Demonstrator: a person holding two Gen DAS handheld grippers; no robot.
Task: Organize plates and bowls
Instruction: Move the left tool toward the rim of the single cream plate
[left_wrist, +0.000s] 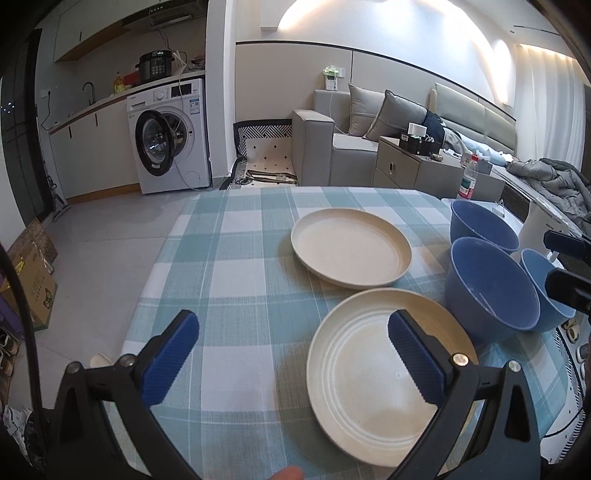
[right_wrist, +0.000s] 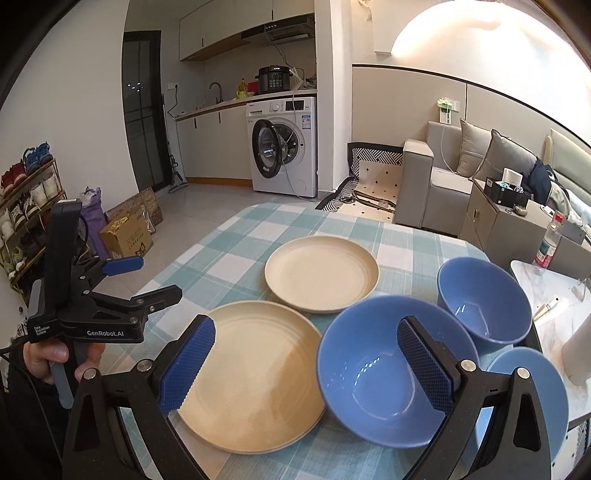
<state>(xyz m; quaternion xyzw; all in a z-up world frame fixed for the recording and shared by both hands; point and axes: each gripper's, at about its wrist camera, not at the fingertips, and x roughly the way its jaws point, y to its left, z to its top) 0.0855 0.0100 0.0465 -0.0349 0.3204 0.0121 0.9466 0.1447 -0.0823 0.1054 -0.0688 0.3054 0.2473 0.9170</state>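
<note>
Two cream plates lie on the checked tablecloth: a near plate (left_wrist: 369, 387) (right_wrist: 258, 376) and a far plate (left_wrist: 351, 247) (right_wrist: 321, 273). Three blue bowls stand to their right: a middle bowl (left_wrist: 491, 291) (right_wrist: 369, 369), a far bowl (left_wrist: 484, 225) (right_wrist: 484, 299) and a right bowl (left_wrist: 543, 288) (right_wrist: 528, 391). My left gripper (left_wrist: 293, 332) (right_wrist: 159, 278) is open and holds nothing, above the cloth at the near plate's left rim. My right gripper (right_wrist: 306, 332) (left_wrist: 561, 264) is open and holds nothing, above the near plate and the middle bowl.
The table (left_wrist: 240, 258) (right_wrist: 236, 240) ends at a tiled floor with a washing machine (right_wrist: 284, 147) beyond. A sofa (left_wrist: 332, 147), a side cabinet and a marble side table with a bottle (right_wrist: 546, 247) stand on the right. A cardboard box (right_wrist: 127, 236) and a shoe rack are on the left.
</note>
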